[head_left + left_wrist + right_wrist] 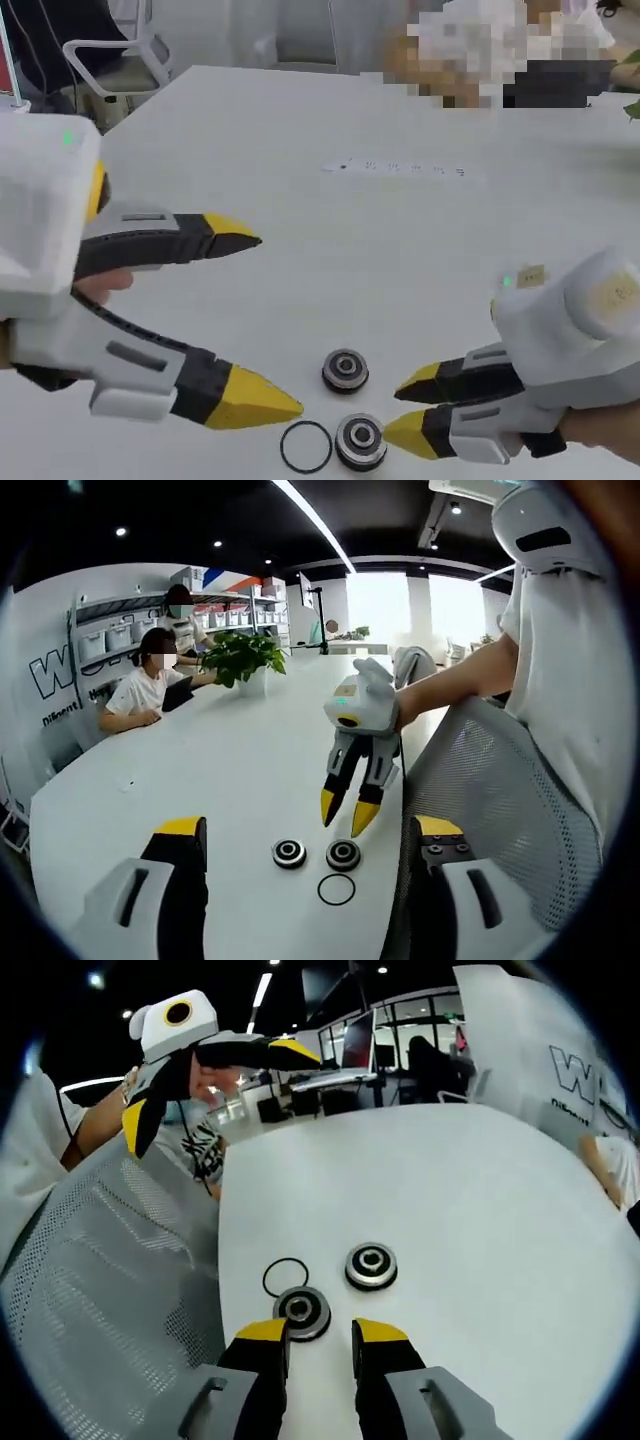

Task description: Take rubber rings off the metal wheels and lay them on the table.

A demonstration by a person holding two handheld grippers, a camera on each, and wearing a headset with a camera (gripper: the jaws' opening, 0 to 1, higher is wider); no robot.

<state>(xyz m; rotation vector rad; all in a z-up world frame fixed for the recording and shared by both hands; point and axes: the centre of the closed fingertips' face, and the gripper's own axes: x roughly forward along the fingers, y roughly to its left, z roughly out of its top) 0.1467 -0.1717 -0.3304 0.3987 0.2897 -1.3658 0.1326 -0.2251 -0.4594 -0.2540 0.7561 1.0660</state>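
**A:** What is the table (350, 230) like?

**B:** A smooth, matte white top. Near the bottom centre of the head view sit two small round metal wheels. Each has a silvery hub with a bright core inside a dark outer band. The upper wheel (345, 370) sits just above the lower wheel (360, 441) in the frame, and they are not touching.

**A:** And the rubber?

**B:** One loose ring (306, 446), a thin black hoop, lies flat just left of the lower wheel. The dark band on the upper wheel looks like rubber seated on it. On the lower wheel the blur leaves me unsure.

**A:** The grippers?

**B:** Both have grey-and-black jaws with pointed yellow tips under white plastic housings. The left gripper (280, 322), at the left of the frame, is spread wide with nothing between its jaws. The right gripper (392, 410), at lower right, has its jaws drawn to a narrow gap with nothing in it. Its lower tip is just beside the lower wheel's right edge.

**A:** Anything else?

**B:** In the right gripper view, a grey mesh chair (110, 1260) stands at the left, by the table's edge.
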